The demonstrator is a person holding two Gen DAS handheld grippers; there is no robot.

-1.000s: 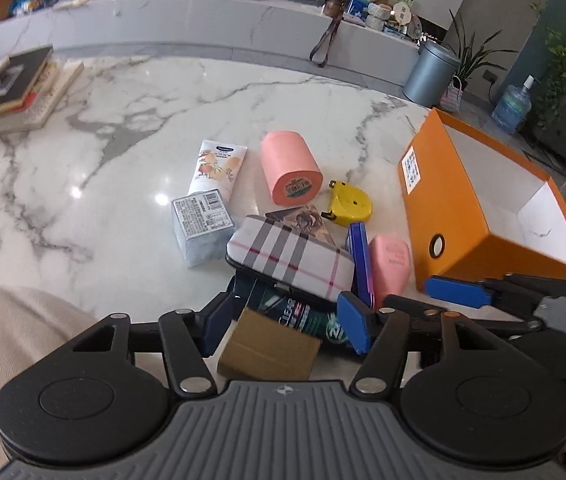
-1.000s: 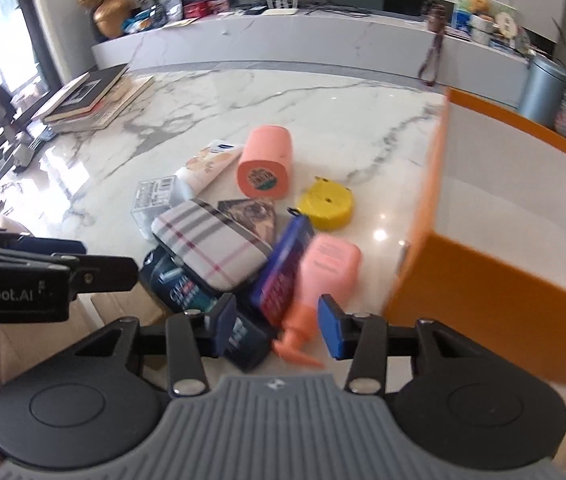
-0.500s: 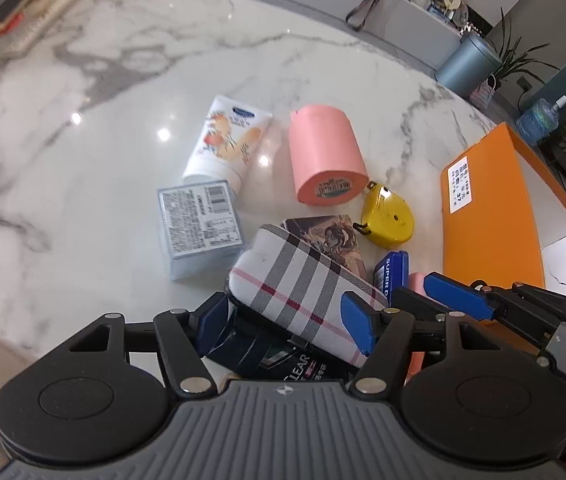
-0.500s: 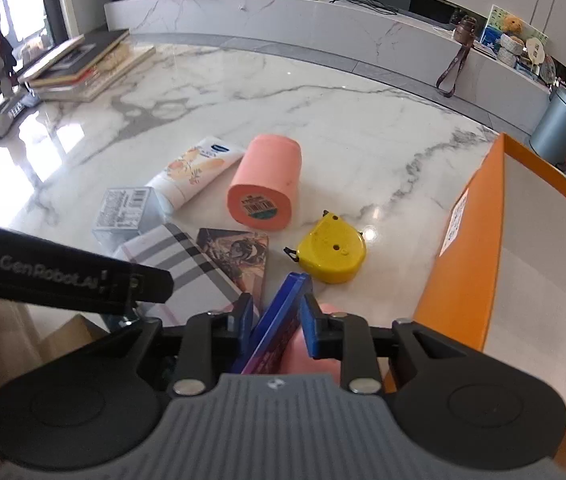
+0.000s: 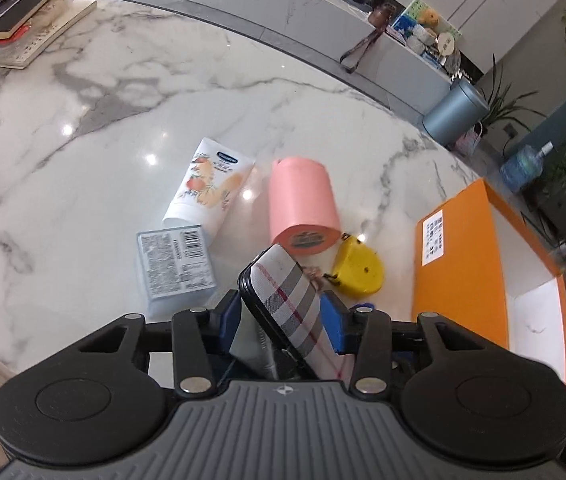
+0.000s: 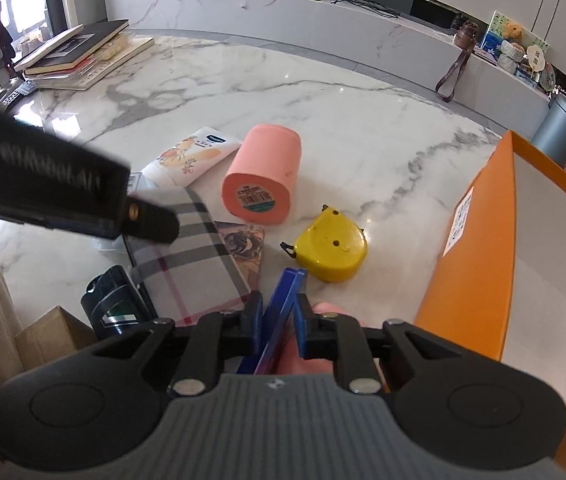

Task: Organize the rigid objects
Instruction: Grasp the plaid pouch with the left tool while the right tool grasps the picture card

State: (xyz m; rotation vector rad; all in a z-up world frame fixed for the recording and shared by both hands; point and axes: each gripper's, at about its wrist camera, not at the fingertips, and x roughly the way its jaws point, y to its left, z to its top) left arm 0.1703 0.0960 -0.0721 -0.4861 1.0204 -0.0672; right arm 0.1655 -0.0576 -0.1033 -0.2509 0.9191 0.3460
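Left gripper (image 5: 281,322): jaws just been closing, now clamped on the plaid case (image 5: 287,300), tilted up off the pile.
Right gripper (image 6: 279,322): fully closed on the thin blue box (image 6: 283,300), held on edge.
Orange box (image 6: 479,264): visible interior looks empty; nothing sorted yet.
Left on marble table (image 6: 343,120): pink roll (image 6: 263,176), yellow tape measure (image 6: 331,250), cream tube (image 5: 207,182), barcoded grey box (image 5: 177,266).
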